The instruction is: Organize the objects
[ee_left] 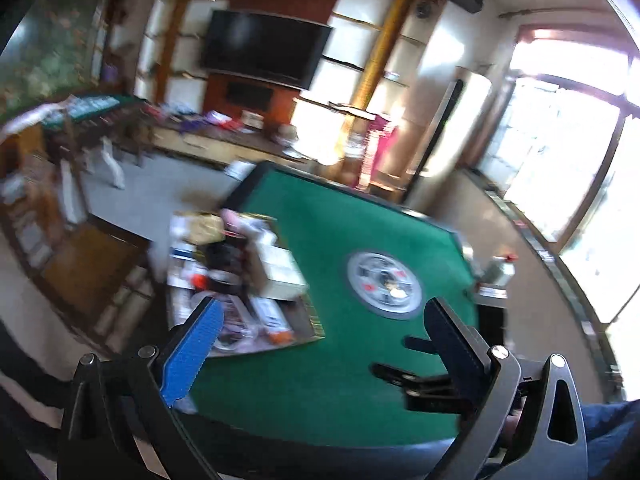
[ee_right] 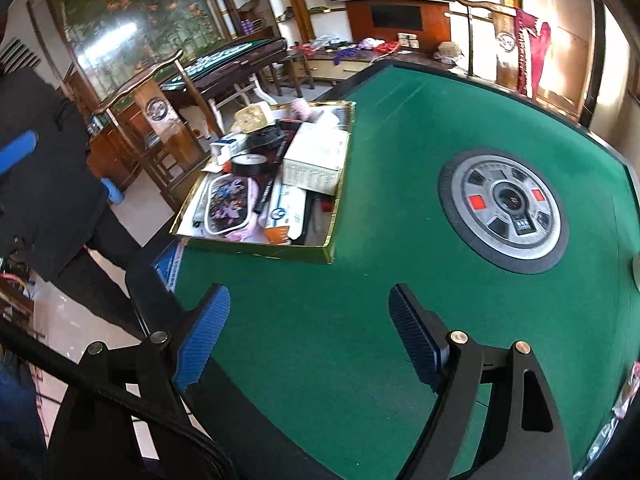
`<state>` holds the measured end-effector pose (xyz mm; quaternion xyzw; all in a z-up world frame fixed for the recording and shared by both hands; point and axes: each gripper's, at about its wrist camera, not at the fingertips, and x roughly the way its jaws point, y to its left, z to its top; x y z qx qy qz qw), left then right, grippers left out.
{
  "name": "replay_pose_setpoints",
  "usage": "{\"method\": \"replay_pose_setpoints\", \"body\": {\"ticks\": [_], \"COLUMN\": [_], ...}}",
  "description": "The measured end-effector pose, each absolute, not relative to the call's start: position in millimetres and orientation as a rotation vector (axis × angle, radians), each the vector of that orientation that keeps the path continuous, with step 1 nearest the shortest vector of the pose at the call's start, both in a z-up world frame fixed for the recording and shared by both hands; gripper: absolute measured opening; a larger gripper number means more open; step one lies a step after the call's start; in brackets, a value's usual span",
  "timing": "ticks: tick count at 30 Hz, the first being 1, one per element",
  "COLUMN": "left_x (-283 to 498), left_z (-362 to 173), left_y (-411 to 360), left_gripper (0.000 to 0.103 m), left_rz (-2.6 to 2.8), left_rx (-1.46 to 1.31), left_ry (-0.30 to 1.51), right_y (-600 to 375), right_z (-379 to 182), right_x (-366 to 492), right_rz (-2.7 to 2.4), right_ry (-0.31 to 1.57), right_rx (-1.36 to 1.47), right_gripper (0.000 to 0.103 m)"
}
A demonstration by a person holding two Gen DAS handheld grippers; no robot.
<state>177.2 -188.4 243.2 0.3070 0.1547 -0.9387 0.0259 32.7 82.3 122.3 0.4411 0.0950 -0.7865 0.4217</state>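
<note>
Living room here: big dark flat-screen TV (ee_left: 266, 50) on a wood-panelled wall, bright windows off to one side, and up front a green felt mahjong table (ee_right: 360, 300) with a round grey control dial (ee_right: 505, 212) sunk in its middle.

The stuff to organize sits in a shallow gold-edged cardboard tray (ee_right: 256, 251), on the table's edge away from the dial. It's crammed: a white printed carton (ee_right: 316, 158), a black roll of tape (ee_right: 249, 164), a flat pink pouch with a cartoon print (ee_right: 230, 204), plus bits I can't make out.

Both grippers hover over bare felt on the near side of the tray, not touching anything. Left gripper (ee_left: 320, 344) has its jaws wide with nothing in them; right gripper (ee_right: 308, 332) is spread wide and empty too.

My take: a reach into the tray comes next. I'd pick whatever's on top, probably the carton, and come in from above so the pile doesn't shift. The left view is blurry, so take it slowly.
</note>
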Motion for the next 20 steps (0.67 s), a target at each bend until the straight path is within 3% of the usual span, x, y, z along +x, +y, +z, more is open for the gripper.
{"method": "replay_pose_setpoints", "body": {"ticks": [6,12,17,20], "left_x": [183.9,183.2,195.7,196.1], "left_z": [245.9,231.7,222.6,220.4], "left_y": [-191.1,-220.3,-253.4,-251.5], "left_gripper": [0.099,0.099,0.099,0.099], "left_rz": [-2.786,-2.772,-2.762,-2.71], "left_rx": [0.877,0.874,0.774,0.74], "left_ry": [0.225,0.37,0.597,0.536], "right_y": [73.6,66.3,62.4,63.6], "right_z": [116.1,109.2,102.7,99.6], "right_x": [38.1,40.5,42.1,41.8], "right_rz": [-1.951,-1.93,-1.913,-1.909], "right_ry": [0.272,0.308,0.338,0.356], "right_rx": [1.109,1.122,1.135,1.139], "right_gripper": [0.082,0.082,0.082,0.083]}}
